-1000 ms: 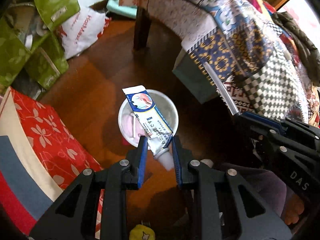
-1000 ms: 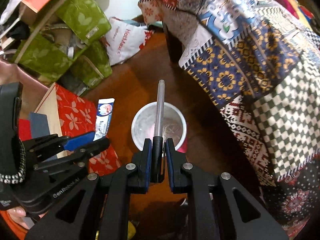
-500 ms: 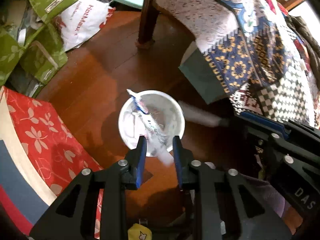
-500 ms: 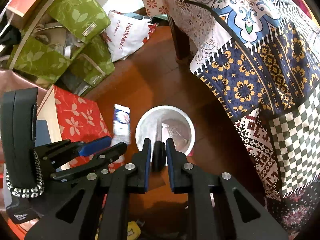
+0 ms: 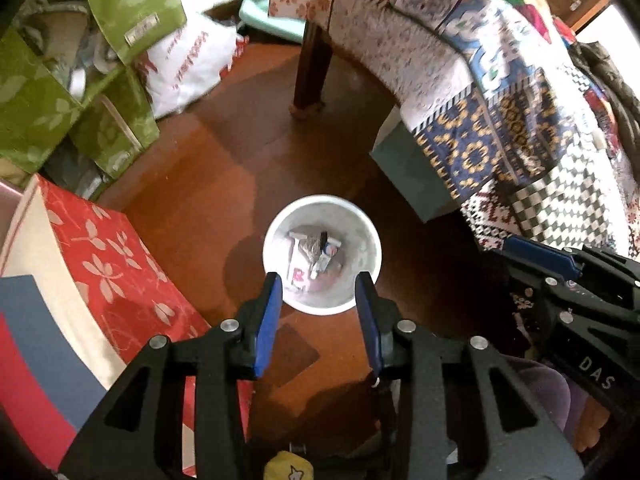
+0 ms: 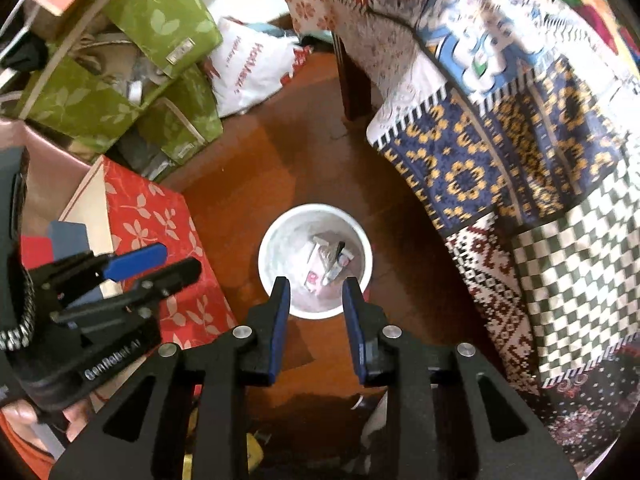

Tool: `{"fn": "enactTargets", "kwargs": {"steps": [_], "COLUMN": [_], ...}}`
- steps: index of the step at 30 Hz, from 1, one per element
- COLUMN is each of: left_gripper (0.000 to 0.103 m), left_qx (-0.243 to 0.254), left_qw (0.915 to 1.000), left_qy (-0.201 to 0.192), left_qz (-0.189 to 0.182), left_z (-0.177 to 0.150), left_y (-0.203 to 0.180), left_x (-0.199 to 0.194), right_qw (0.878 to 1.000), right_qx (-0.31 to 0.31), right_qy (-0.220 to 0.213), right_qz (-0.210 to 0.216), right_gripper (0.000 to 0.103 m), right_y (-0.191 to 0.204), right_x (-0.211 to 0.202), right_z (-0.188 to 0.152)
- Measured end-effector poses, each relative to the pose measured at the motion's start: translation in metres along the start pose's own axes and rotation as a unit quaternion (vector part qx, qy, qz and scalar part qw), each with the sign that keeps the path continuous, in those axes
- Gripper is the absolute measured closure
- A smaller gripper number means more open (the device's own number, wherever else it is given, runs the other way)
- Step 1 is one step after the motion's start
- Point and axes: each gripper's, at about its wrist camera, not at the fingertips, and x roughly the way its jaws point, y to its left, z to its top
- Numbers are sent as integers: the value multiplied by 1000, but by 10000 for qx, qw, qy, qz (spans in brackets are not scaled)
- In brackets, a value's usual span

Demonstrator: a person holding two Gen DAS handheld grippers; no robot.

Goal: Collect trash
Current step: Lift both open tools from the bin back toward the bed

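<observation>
On the brown wooden floor (image 5: pixel 224 168), a white wastebasket (image 5: pixel 362 236) holds the dropped trash: a crumpled tube (image 5: pixel 326 258) and a dark pen (image 6: pixel 340 249) among wrappers. Above it, the left gripper (image 5: pixel 319 294) and right gripper (image 6: pixel 314 300) hang empty, jaws having just been opening. Red floral box (image 6: pixel 160 216) and patchwork quilt (image 6: pixel 500 152) flank the bin.

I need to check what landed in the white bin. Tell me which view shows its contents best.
The left wrist view: the white bin sits centred, its trash showing between open, empty tongs. The right wrist view shows the same bin and trash, slightly smaller.
</observation>
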Motion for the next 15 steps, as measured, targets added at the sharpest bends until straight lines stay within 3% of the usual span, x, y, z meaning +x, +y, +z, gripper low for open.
{"fn": "enactTargets", "kwargs": {"steps": [7,15], "left_gripper": [67,67], "left_qx": [278,452], "left_qw": [9970,9868], "left_qy": [-711,-1551], "left_qz": [119,-86], "left_z": [-3,-13], "left_y": [-25,-68], "left_x": [-67,-143], "right_qw": [9969,9810], "right_qx": [-57,169], "right_qy": [-782,-1916], "right_qz": [-21,-266], "right_gripper": [78,78], "right_y": [-8,-39], "right_x": [-65,-167], "right_z": [-16,-44]}}
